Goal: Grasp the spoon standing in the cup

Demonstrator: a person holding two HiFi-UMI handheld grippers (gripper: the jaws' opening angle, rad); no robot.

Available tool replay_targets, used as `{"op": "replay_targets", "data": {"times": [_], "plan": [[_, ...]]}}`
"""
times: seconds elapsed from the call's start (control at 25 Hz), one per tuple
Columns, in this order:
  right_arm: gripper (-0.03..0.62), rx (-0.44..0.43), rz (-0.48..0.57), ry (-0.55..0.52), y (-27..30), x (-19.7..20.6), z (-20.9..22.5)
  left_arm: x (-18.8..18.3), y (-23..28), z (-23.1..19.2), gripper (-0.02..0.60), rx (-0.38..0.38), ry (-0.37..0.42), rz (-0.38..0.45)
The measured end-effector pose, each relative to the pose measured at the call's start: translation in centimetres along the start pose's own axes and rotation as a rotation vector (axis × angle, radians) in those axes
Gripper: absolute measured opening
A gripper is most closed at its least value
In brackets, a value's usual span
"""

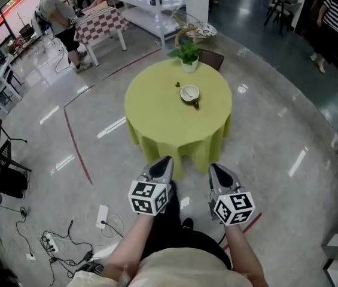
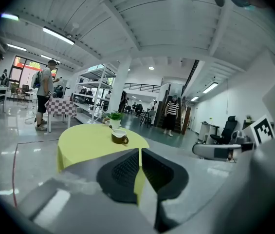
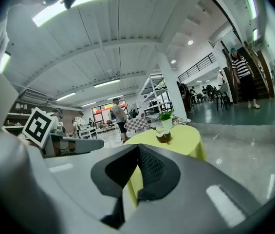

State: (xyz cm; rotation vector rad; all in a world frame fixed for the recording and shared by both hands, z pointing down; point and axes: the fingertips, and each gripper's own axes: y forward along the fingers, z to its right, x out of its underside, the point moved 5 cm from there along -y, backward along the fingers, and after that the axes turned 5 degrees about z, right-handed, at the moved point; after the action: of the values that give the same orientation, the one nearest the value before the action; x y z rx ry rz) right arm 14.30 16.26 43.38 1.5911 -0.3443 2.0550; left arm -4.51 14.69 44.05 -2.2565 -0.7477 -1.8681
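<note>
While the thin spoon [image 2: 113, 130] stands in the brown, white-lined cup [image 1: 189, 93] on the round table under a yellow-green cloth [image 1: 157, 124], both grippers hang well short of it, empty.

Only the two gripper views show the spoon's handle, which rises past the cup's rim and tilts to the left. The head view instead looks down into the cup's pale inside and shows a small dark object [image 1: 178, 84] near it on the cloth, too small to identify. There is one spoon, one cup, one table, and one green potted plant in a white pot [image 1: 188, 55] at the table's far edge. The left gripper [image 1: 164, 161] and right gripper [image 1: 215, 168] sit side by side over the glossy grey floor [image 1: 264, 136], before the table's near edge. The cup is well apart ahead, roughly between them. Each gripper's dark jaws are pressed together on nothing.
</note>
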Motion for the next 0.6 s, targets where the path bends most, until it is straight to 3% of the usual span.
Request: {"op": "replay_targets", "data": {"times": [0.6], "plan": [[0.0,0.059,-0.04,0.009,8.6,-1.6,4.5,-2.2,9.6,-5.5,0.063,0.028,-0.027,-0.038]]}}
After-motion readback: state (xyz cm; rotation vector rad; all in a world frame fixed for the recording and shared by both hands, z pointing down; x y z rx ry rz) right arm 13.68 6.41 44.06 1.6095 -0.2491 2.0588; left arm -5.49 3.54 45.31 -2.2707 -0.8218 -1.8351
